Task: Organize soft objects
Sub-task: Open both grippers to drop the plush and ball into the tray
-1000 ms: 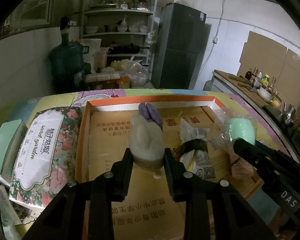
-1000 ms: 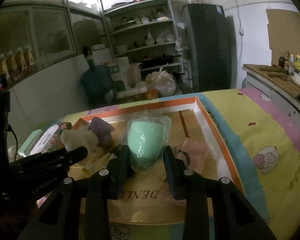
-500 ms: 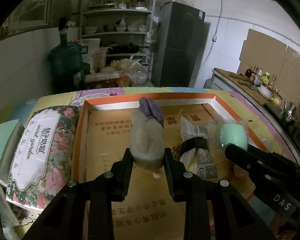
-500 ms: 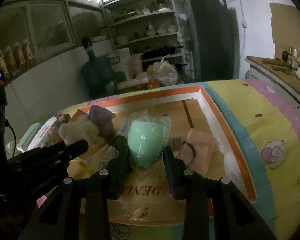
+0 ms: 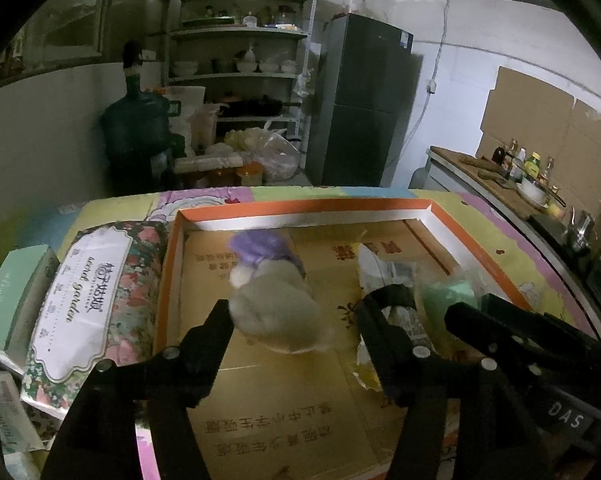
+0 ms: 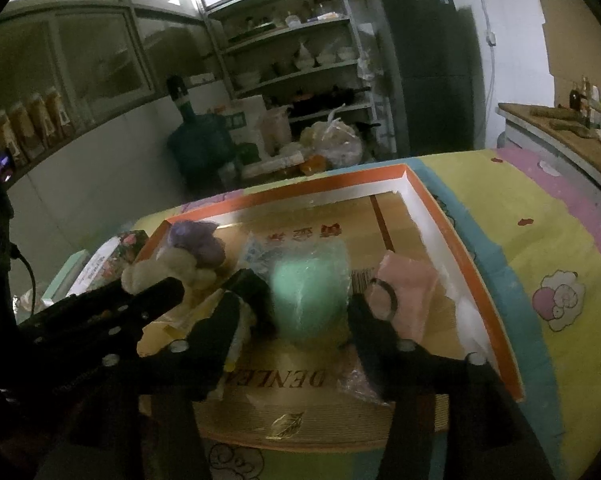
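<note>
The orange-rimmed tray (image 5: 300,210) is a shallow box lined with flat printed cardboard; it carries all the soft items. Outside its left wall lies the floral tissue pack (image 5: 88,304), glossy and pillow-shaped.

My left gripper (image 5: 296,320) is spread wide. The plush toy (image 5: 276,308) sits directly ahead between its fingers, apparently free of both. Its long axis runs away from me, cream fuzzy body near, purple tuft far.

My right gripper (image 6: 292,312) is also spread, with the green wrapped roll (image 6: 308,300) dead ahead between its fingers; contact cannot be confirmed. The roll is a cylinder in crinkled clear film. Just right of it lies the flat pink pouch (image 6: 410,294).

I judge both items released in the tray; each claw is nearest its own item.
</note>
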Action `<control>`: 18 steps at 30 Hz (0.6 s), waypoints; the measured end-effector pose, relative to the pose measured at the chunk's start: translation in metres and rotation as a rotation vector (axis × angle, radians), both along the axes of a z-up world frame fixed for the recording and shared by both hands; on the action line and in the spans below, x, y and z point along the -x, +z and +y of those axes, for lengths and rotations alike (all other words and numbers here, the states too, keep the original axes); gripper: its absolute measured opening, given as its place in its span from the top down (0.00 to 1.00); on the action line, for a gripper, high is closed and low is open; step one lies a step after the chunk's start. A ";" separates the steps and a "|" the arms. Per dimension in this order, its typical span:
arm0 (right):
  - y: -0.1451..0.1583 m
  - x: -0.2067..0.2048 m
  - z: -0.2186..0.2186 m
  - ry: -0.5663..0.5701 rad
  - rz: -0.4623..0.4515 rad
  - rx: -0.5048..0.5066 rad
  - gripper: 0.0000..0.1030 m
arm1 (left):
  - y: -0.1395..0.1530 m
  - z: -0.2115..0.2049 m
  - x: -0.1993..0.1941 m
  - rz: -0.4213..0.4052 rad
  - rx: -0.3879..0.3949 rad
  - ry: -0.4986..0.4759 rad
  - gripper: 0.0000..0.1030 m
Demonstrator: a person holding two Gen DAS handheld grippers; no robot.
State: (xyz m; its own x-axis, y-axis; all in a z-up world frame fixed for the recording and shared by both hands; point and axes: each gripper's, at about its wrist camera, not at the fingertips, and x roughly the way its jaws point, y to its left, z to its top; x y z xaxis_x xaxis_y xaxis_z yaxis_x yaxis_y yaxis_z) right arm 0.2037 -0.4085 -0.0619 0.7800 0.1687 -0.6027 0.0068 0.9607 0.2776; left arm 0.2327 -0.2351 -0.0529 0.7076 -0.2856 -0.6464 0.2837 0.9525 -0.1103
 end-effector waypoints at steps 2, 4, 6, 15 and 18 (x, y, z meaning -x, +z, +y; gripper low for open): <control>0.000 0.002 0.000 -0.005 -0.002 0.000 0.42 | 0.001 0.001 0.001 -0.002 0.000 0.001 0.38; 0.001 0.004 -0.001 -0.012 -0.007 -0.001 0.42 | 0.004 0.002 0.003 -0.011 -0.001 0.002 0.38; 0.002 0.005 -0.001 -0.016 -0.015 -0.002 0.42 | 0.007 0.003 0.006 -0.024 -0.001 0.003 0.38; 0.011 0.016 -0.002 -0.024 -0.043 0.002 0.42 | 0.015 0.008 0.014 -0.065 -0.006 0.002 0.33; 0.014 0.020 -0.001 -0.027 -0.053 0.006 0.42 | 0.019 0.010 0.018 -0.079 -0.003 0.001 0.30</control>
